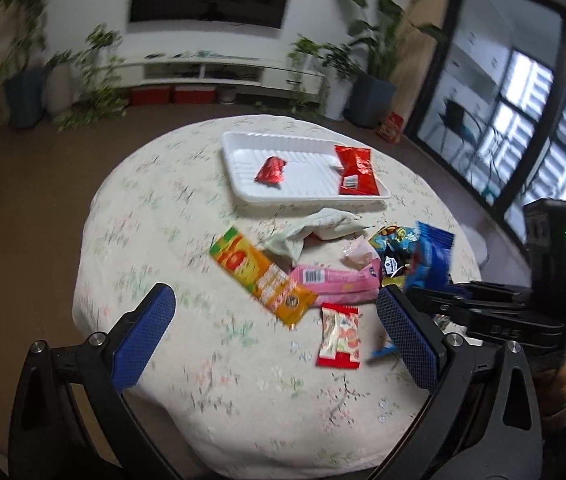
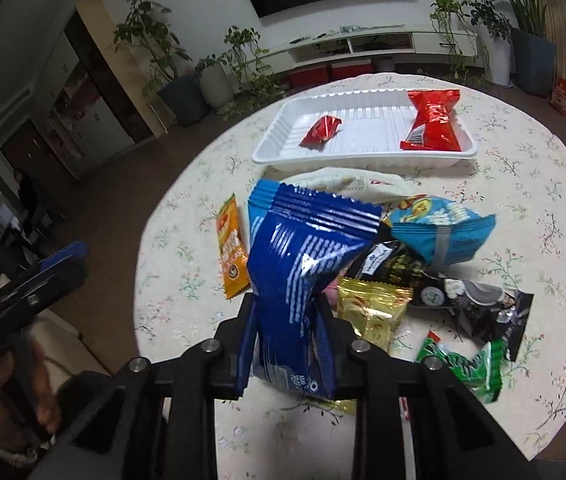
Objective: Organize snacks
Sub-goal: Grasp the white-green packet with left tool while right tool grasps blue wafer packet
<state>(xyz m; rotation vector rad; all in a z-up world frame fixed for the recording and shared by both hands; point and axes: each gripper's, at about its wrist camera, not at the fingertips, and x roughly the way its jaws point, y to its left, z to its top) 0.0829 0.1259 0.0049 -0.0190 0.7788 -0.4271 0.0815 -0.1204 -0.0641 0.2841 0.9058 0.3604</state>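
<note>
My right gripper (image 2: 286, 312) is shut on a dark blue snack bag (image 2: 303, 264), which stands up between its jaws above the pile of snacks; the same blue bag (image 1: 431, 258) shows at the right of the left wrist view. My left gripper (image 1: 275, 320) hangs open over the table with nothing between its blue pads (image 1: 143, 340). Below it lie an orange packet (image 1: 263, 276), a pink packet (image 1: 335, 282) and a red-and-white candy packet (image 1: 341, 338). A white tray (image 2: 283, 120) at the far side holds a small red packet (image 2: 321, 130) and a larger red bag (image 2: 433, 120).
Loose on the flowered tablecloth (image 2: 543, 240) lie a light blue bag (image 2: 443, 228), a black bag (image 2: 479, 304), a gold packet (image 2: 371, 312), a green packet (image 2: 471, 364) and a pale cream bag (image 2: 363, 184). Potted plants and a low white shelf stand behind the round table.
</note>
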